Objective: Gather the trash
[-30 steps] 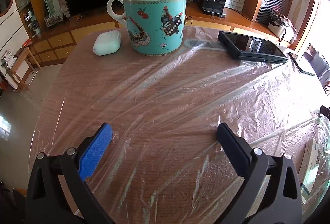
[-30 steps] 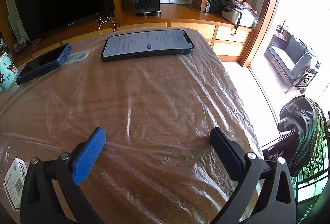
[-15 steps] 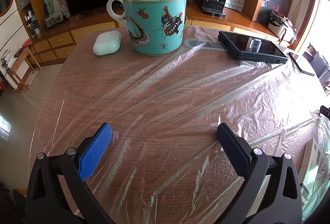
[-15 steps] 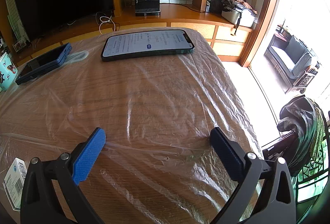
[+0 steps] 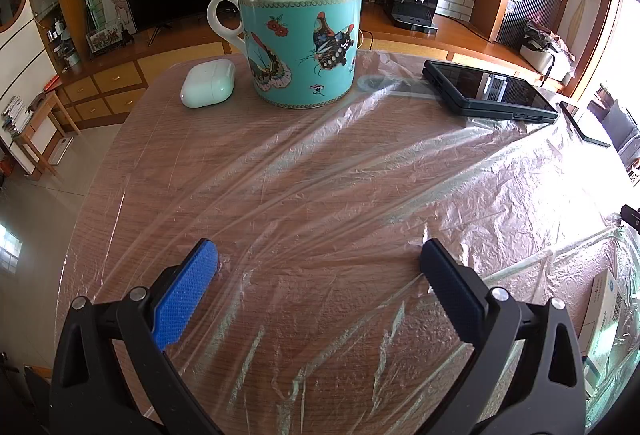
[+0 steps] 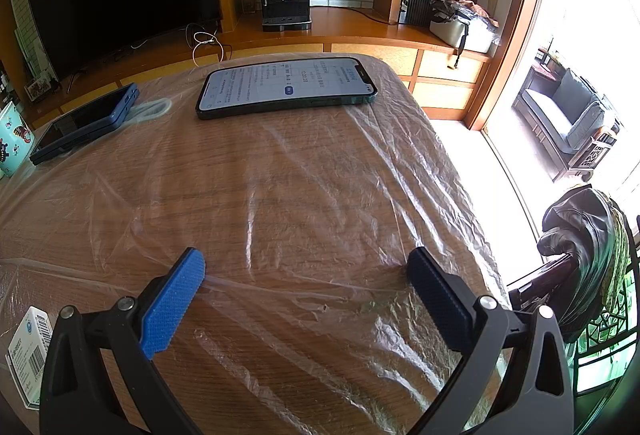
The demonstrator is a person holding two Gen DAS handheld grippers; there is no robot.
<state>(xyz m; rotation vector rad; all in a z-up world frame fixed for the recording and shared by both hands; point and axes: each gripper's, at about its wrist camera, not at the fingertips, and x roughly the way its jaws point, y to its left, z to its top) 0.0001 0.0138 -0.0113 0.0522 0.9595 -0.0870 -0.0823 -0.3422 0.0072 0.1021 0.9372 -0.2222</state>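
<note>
A clear crinkled plastic film lies spread over the wooden table; it also shows in the right wrist view. A small white carton sits at the right edge of the left wrist view, and shows at the lower left of the right wrist view. My left gripper is open and empty, low over the film. My right gripper is open and empty, low over the film near the table's right side.
A turquoise butterfly mug with a spoon stands at the back, a white earbud case left of it. A dark cased phone and a lit phone lie on the film. The table edge drops off on the right.
</note>
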